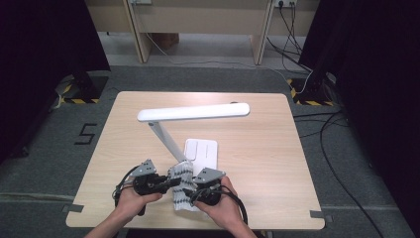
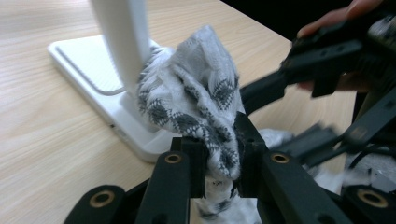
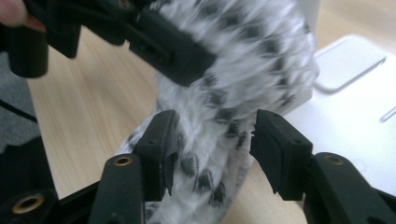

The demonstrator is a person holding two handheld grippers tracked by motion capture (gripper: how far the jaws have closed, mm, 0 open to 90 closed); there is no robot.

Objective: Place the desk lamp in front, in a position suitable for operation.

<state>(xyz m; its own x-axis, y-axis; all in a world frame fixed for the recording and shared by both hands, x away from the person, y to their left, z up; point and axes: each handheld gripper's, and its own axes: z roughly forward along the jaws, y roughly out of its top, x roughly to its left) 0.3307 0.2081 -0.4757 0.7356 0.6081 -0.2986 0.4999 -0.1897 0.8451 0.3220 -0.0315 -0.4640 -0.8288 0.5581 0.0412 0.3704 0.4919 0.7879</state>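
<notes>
A white cloth with a grey-black pattern hangs bunched between both grippers near the table's front edge, just in front of the white desk lamp's base. My left gripper is shut on the cloth, and its jaws pinch a fold of it. My right gripper stands open around the lower cloth. In the right gripper view, the left pad lies against the fabric while the right pad stands apart from it. The left gripper's finger crosses above.
The lamp's slanted arm rises from the base to a long white head over the table's middle. The lamp base sits close behind the cloth. Light wooden table; dark curtains and cables surround it.
</notes>
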